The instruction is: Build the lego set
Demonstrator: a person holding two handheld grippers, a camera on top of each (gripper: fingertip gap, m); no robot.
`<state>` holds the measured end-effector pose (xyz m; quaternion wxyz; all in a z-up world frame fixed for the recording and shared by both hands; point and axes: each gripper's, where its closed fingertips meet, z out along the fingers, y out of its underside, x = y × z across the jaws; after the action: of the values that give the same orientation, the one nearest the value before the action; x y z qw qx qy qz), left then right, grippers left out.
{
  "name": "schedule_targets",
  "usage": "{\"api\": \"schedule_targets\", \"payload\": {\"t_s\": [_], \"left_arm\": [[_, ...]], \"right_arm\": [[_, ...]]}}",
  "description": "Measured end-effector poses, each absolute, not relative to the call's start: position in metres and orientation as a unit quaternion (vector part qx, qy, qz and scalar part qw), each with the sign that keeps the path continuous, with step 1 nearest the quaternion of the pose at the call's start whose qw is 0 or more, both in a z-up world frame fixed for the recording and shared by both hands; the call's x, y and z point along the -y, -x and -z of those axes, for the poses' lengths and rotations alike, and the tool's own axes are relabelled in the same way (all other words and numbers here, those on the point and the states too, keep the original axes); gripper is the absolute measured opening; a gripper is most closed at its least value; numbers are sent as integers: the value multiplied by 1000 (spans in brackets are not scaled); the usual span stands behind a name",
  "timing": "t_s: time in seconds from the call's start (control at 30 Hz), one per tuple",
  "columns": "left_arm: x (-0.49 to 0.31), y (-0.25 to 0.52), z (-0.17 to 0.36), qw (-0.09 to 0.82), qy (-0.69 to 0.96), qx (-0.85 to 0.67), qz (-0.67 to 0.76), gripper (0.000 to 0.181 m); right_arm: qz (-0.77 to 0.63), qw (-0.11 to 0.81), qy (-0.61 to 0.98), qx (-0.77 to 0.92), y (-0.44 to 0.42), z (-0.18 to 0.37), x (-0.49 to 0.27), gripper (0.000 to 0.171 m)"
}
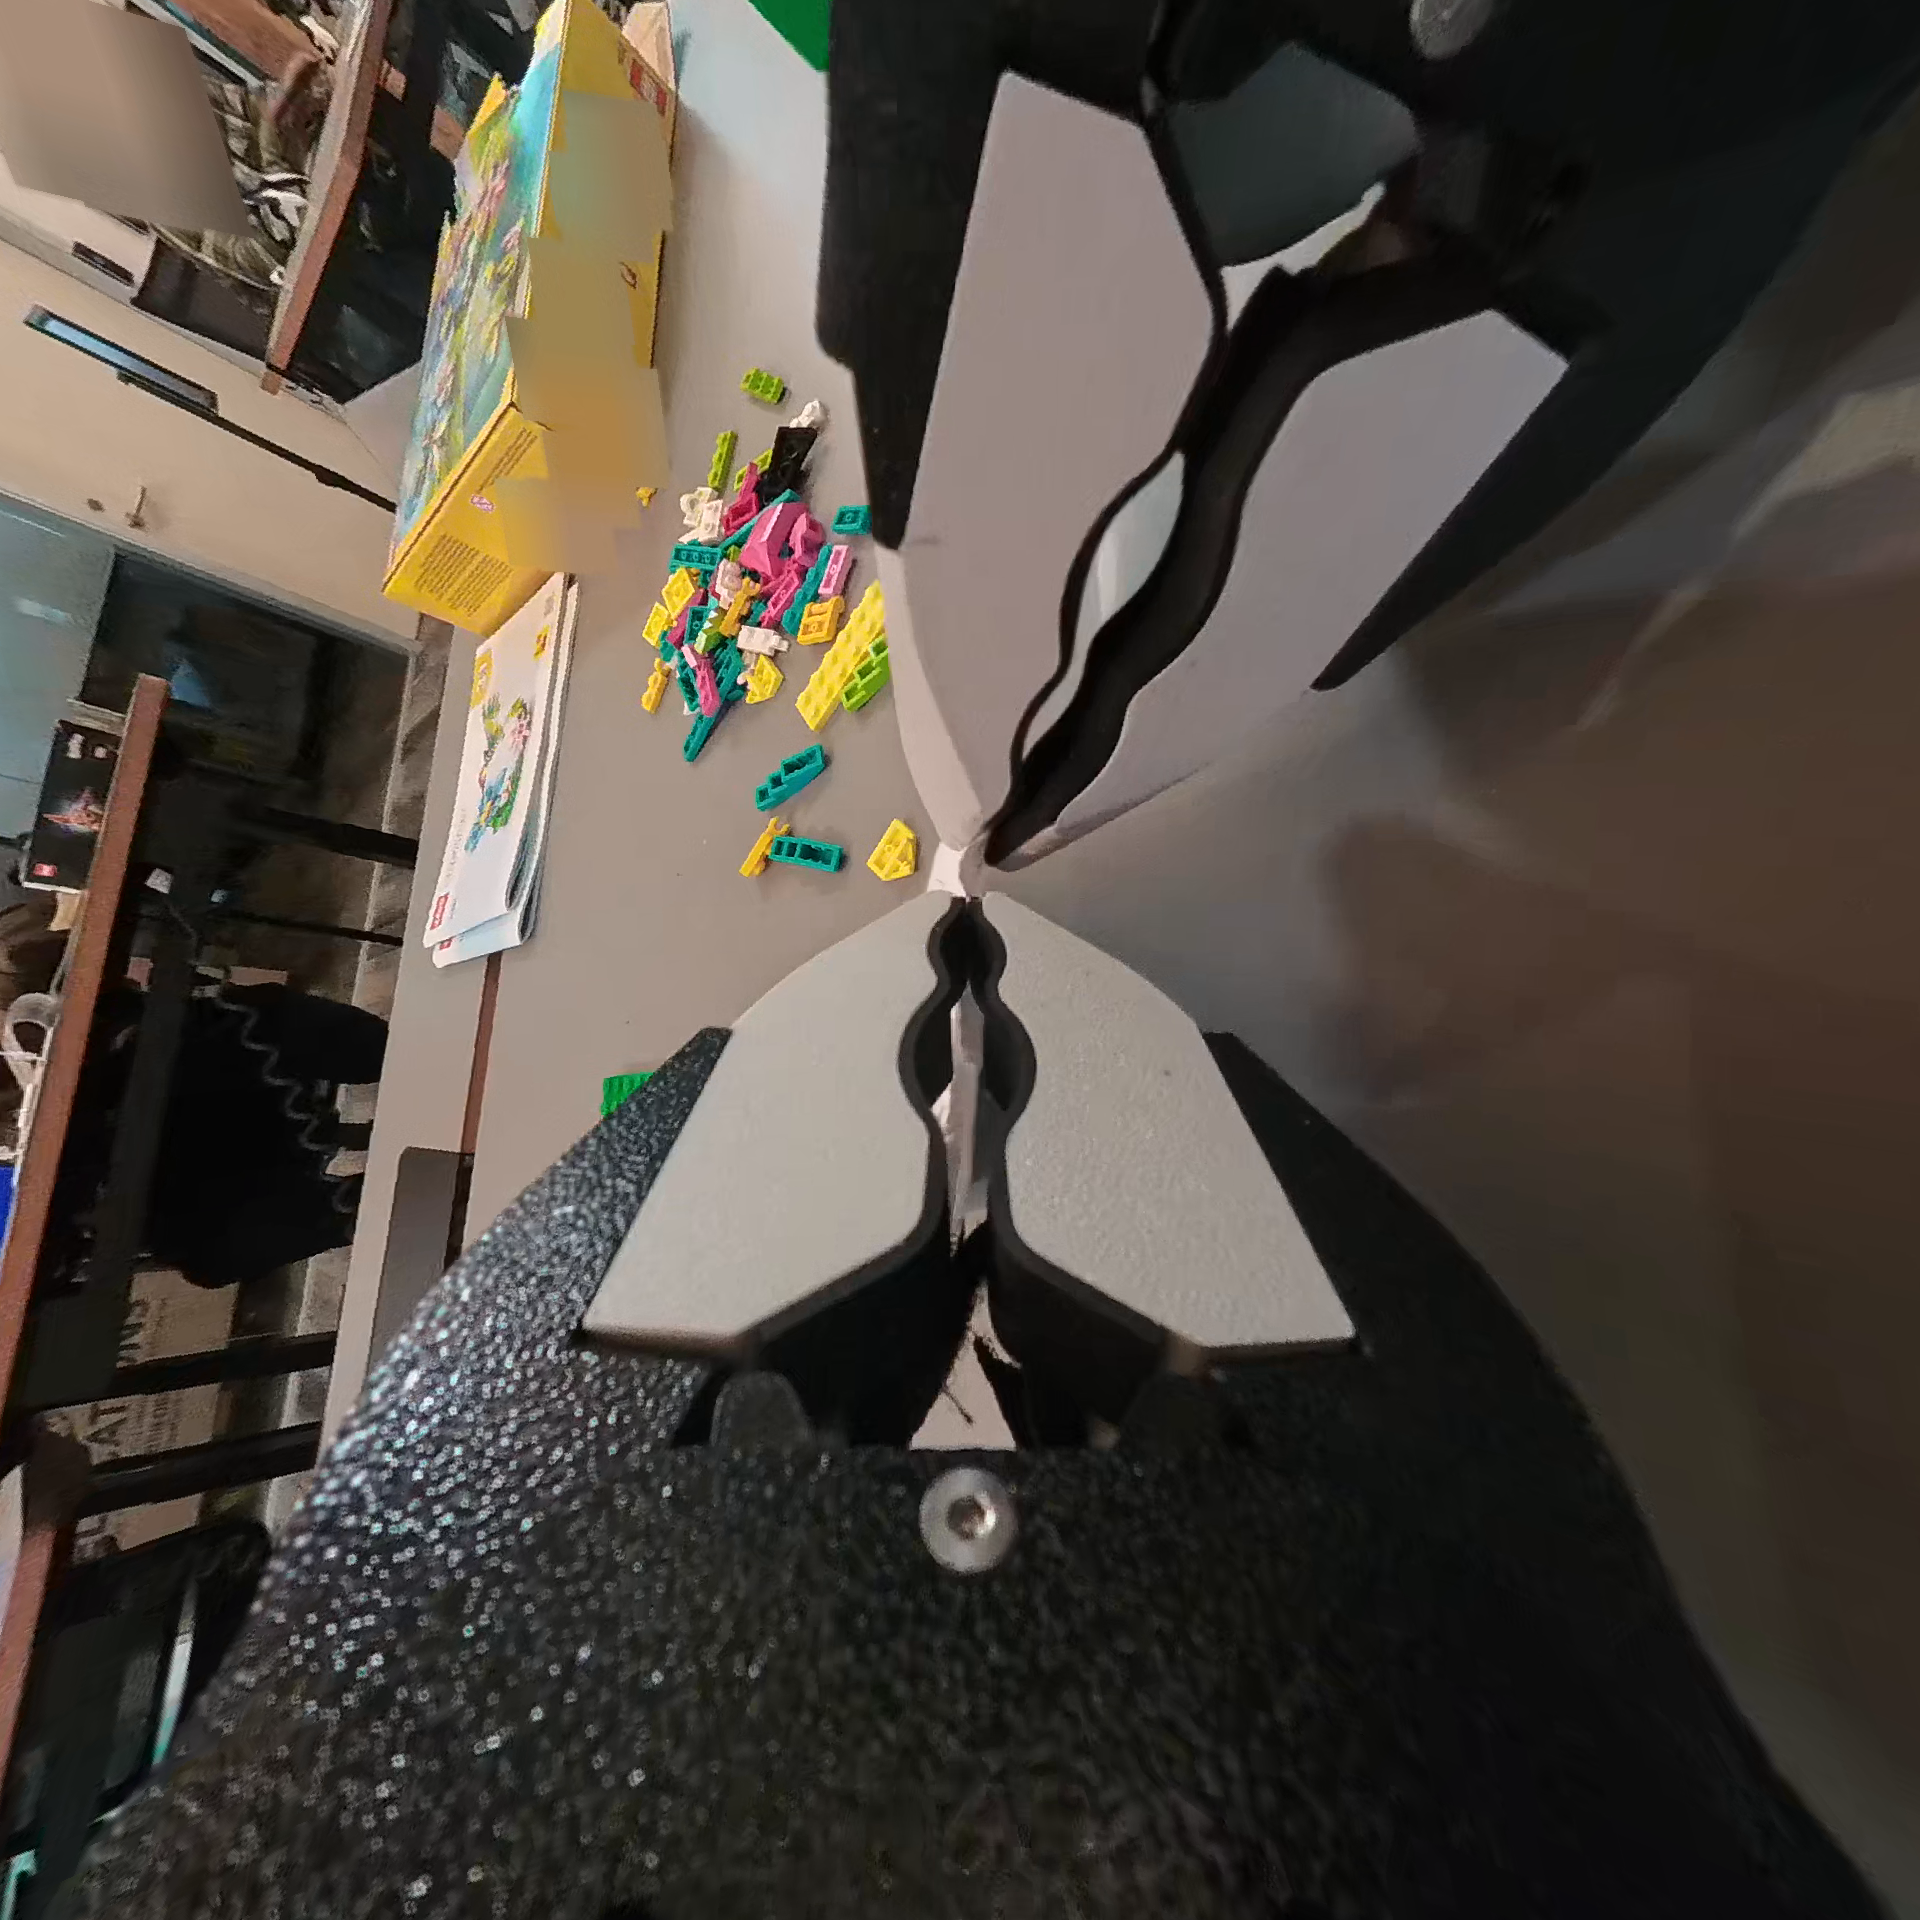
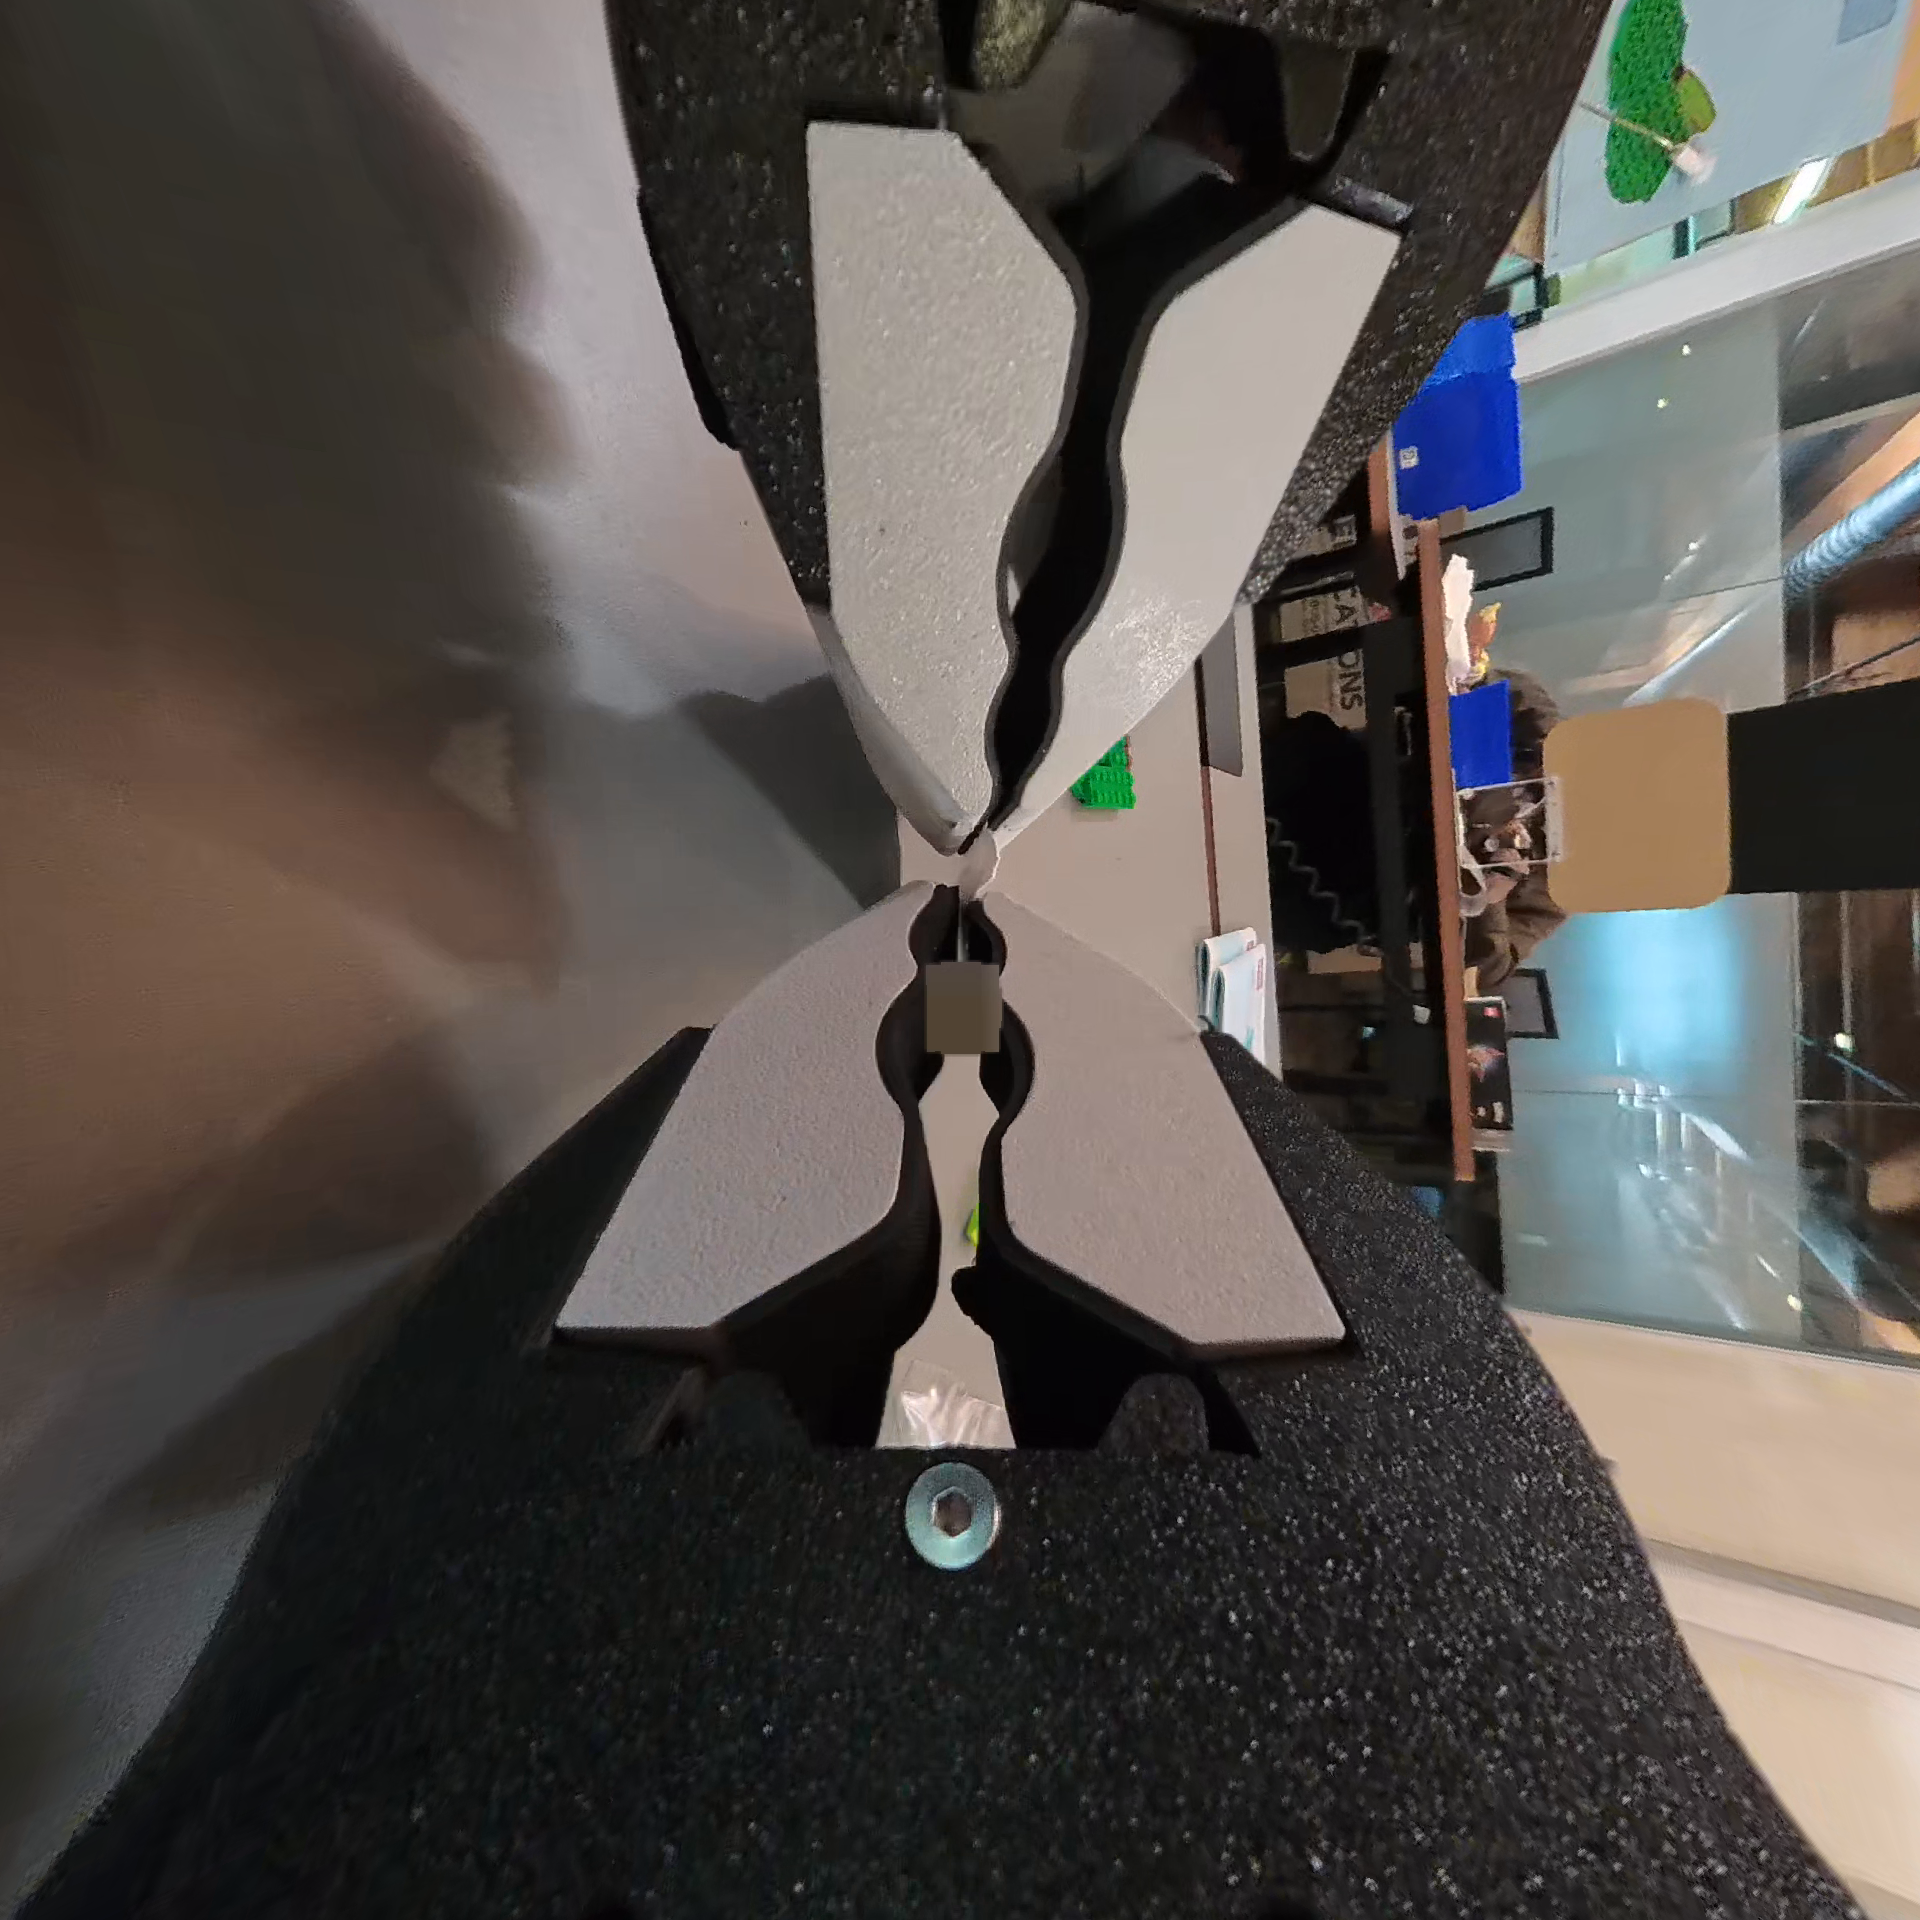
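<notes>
Left gripper (image 1: 961, 914) and right gripper (image 2: 961, 899) both pinch small white piece (image 1: 951, 868) tip-to-tip, above brick pile (image 1: 764, 613). Risk: uneven pull pops piece loose, falls into pile.

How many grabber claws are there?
2. The left gripper reaches in from the bottom of the left wrist view, and the right gripper from the top. Their tips meet at a small white piece.
</notes>
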<state>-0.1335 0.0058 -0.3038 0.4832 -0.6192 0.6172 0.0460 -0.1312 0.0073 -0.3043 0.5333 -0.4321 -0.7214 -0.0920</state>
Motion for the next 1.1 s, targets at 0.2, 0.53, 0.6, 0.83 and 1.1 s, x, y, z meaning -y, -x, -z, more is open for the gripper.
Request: {"api": "schedule_targets", "payload": {"t_s": [0.2, 0.53, 0.6, 0.83, 1.1], "left_arm": [[-5, 134, 304, 481, 610, -627, -57, 0], [-1, 132, 307, 478, 588, -649, -67, 0], [0, 132, 307, 480, 579, -655, -72, 0], [-5, 127, 313, 527, 539, -648, -110, 0], [-8, 130, 300, 602, 523, -588, -136, 45]], "right_arm": [[72, 530, 452, 714, 132, 304, -7, 0], [58, 528, 448, 719, 134, 306, -3, 1], [41, 520, 458, 720, 134, 308, -1, 0], [-11, 507, 502, 700, 130, 315, -4, 0], [-58, 520, 513, 681, 126, 311, -5, 0]]}}
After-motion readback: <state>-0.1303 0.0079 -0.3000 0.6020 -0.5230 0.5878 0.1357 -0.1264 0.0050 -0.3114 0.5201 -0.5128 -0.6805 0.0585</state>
